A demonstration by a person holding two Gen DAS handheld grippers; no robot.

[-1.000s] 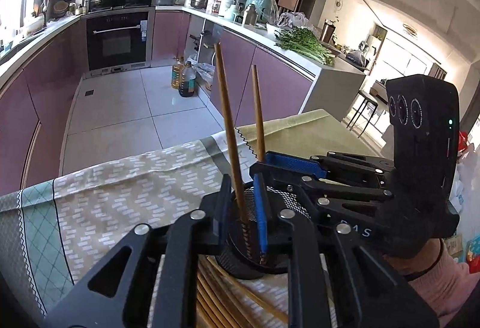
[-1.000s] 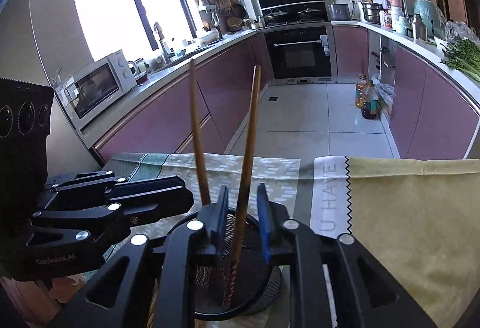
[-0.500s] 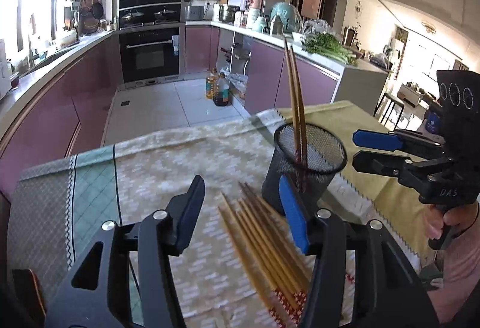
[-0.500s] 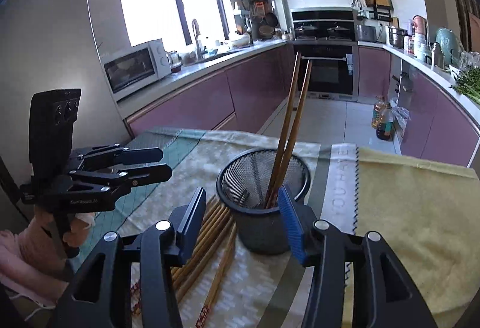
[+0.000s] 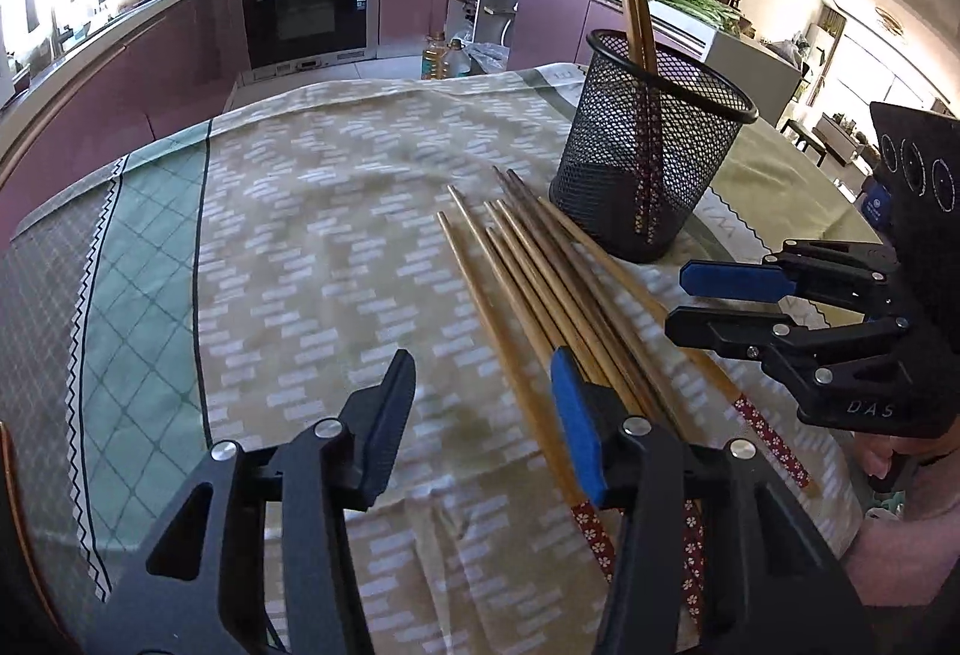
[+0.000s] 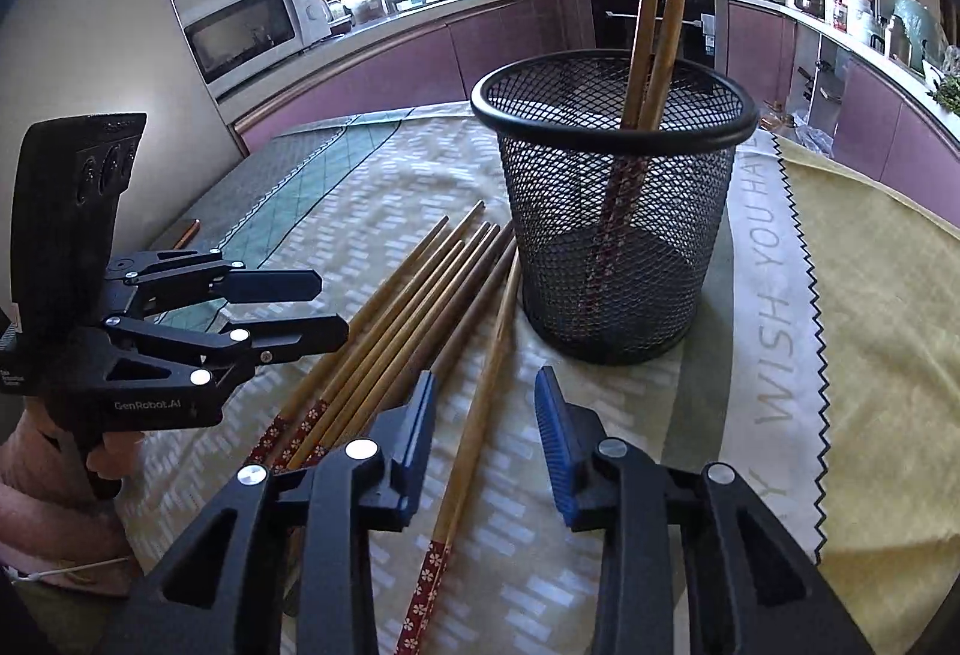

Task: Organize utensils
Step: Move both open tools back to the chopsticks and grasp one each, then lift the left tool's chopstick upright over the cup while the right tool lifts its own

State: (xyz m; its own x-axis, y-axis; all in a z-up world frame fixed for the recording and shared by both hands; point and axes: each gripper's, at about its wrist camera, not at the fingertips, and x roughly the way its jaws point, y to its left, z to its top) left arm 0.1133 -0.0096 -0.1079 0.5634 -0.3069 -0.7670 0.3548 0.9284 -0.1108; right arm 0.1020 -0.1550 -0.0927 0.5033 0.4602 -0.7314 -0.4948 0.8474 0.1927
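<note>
Loose brown wooden chopsticks with red floral ends [image 6: 384, 349] lie on cloth-covered tabletop [image 5: 312, 211], at 8 o'clock from black wire-mesh cylindrical holder [image 6: 612, 211]; two already stand inside.

Chopsticks likely light, stiff, smooth, prone to rolling; take single stick at mid-shaft.

Left claw [image 5: 483, 418] released, just closing, empty. Right claw [image 6: 486, 430] released, just closing, straddling outermost stick, pads not touching.

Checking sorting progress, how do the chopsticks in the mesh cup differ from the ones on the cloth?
The two chopsticks in the mesh cup stand nearly upright, patterned ends down; the chopsticks on the cloth lie flat in a loose bundle beside the mesh cup. Those on the cloth are more numerous. Both are wooden with red flowered ends.
</note>
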